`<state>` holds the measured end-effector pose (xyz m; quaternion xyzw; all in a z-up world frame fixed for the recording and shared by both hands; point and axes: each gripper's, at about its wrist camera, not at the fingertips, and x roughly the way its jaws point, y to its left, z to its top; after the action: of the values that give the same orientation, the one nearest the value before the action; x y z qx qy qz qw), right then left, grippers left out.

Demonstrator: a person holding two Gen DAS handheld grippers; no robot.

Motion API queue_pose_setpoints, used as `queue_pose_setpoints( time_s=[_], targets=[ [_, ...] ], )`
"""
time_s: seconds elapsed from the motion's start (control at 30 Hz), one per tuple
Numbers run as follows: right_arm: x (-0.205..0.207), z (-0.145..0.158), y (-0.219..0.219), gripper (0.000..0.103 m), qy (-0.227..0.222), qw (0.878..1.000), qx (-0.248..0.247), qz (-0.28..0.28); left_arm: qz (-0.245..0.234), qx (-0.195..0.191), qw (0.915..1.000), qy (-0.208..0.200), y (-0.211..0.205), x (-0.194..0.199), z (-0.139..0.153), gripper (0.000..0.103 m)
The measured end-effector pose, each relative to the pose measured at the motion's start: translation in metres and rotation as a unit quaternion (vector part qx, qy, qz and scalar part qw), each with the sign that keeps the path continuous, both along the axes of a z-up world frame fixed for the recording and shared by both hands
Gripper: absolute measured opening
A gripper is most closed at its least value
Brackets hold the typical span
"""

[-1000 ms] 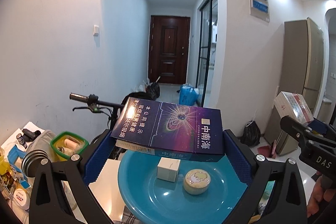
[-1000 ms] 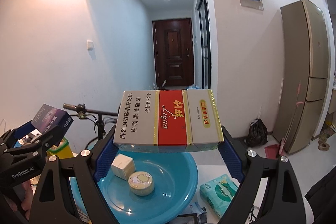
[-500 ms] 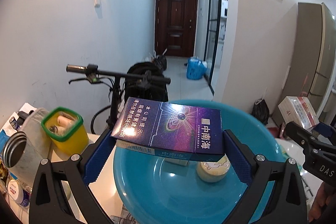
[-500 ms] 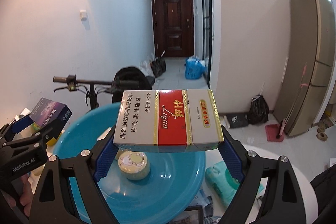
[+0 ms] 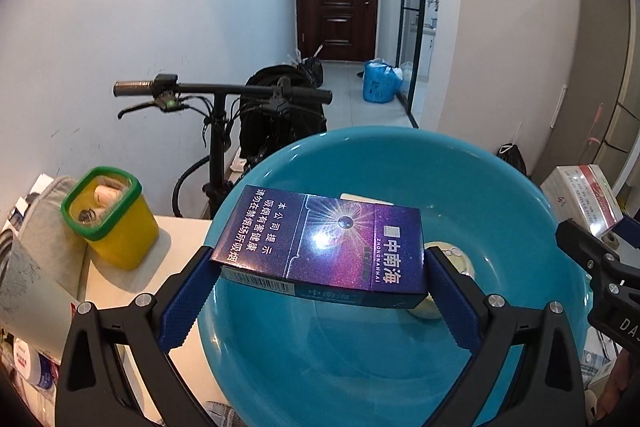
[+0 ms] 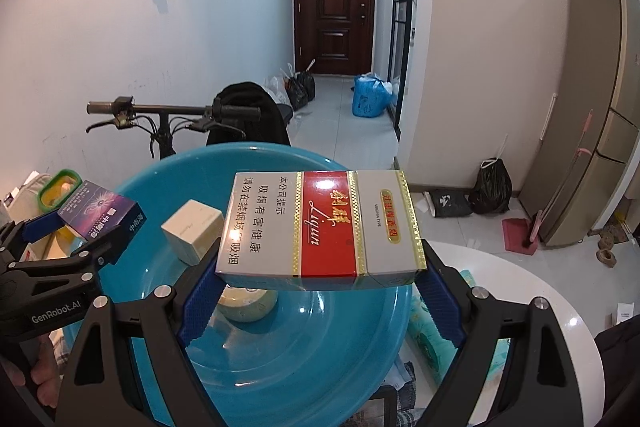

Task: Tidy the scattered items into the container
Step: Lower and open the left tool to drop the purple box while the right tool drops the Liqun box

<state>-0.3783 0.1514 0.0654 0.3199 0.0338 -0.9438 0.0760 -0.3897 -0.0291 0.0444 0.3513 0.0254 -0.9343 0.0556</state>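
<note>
White walls and a hallway ending at a dark door framed the scene as both tools hung over the blue basin (image 5: 400, 163) on the pale desk (image 5: 120, 287). The left tool (image 5: 320, 269) pinched a purple cigarette carton (image 5: 320, 239) flat between its blue pads, above the basin's middle. The right tool (image 6: 320, 271) clamped a red-and-white cigarette carton (image 6: 320, 223) the same way, end to end, above the basin's nearer half. Inside the basin lay a small cream box (image 6: 192, 229) and a round tin (image 6: 246, 303), both partly hidden under the held cartons. Left of the basin stood a yellow tub with a green rim (image 5: 112, 223); right of the basin a teal tissue pack (image 6: 424, 331) lay on the desk; a bicycle (image 5: 216, 99) leaned beyond the basin's far rim.

Judged from this, the step was setting both cartons down inside. Done well, each would be lowered close to the basin floor, level, onto a bare patch clear of box and tin, and the pads spread only then, one side at a time so the cartons did not knock together.
</note>
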Motion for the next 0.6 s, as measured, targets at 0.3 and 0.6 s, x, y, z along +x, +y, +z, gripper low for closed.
queue_pose_setpoints(
  time_s=[0.3,0.6],
  targets=[
    [-0.007,-0.006,0.002,0.087,-0.014,1.0,-0.001,-0.004,0.002,0.013,0.9995,-0.029,-0.006,-0.009,-0.014,0.101],
    [-0.008,-0.007,0.001,0.087,-0.017,1.0,0.002,-0.002,-0.005,0.005,0.9997,-0.022,-0.003,-0.008,-0.014,0.102]
  ],
)
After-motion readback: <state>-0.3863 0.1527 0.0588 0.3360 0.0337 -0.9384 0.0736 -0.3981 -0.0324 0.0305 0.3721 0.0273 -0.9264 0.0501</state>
